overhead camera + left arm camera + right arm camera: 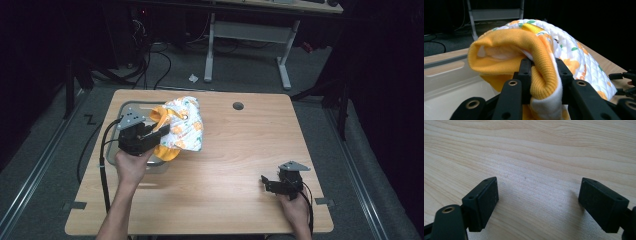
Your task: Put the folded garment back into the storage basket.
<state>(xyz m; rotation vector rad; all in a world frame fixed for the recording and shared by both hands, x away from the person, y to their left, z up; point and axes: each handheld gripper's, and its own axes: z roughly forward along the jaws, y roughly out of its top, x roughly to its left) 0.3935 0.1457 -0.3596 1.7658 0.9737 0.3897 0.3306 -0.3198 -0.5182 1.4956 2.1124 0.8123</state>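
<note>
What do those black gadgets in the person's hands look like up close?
Each is a matte black handheld gripper, the left gripper and the right gripper, with two blocky jaws dotted with screw holes. A grey three-cornered plate sits on top, and a black cable trails back. The forearms are bare, with no sleeves.

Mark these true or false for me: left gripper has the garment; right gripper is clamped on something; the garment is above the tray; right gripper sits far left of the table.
1. The left gripper is shut on the quilted garment. True; the jaws pinch its yellow ribbed cuff.
2. The right gripper is clamped on something. False; its jaws stand apart over the bare table.
3. The garment is above the tray. True.
4. The right gripper sits at the table's far left. False; it is near the right front corner.
</note>
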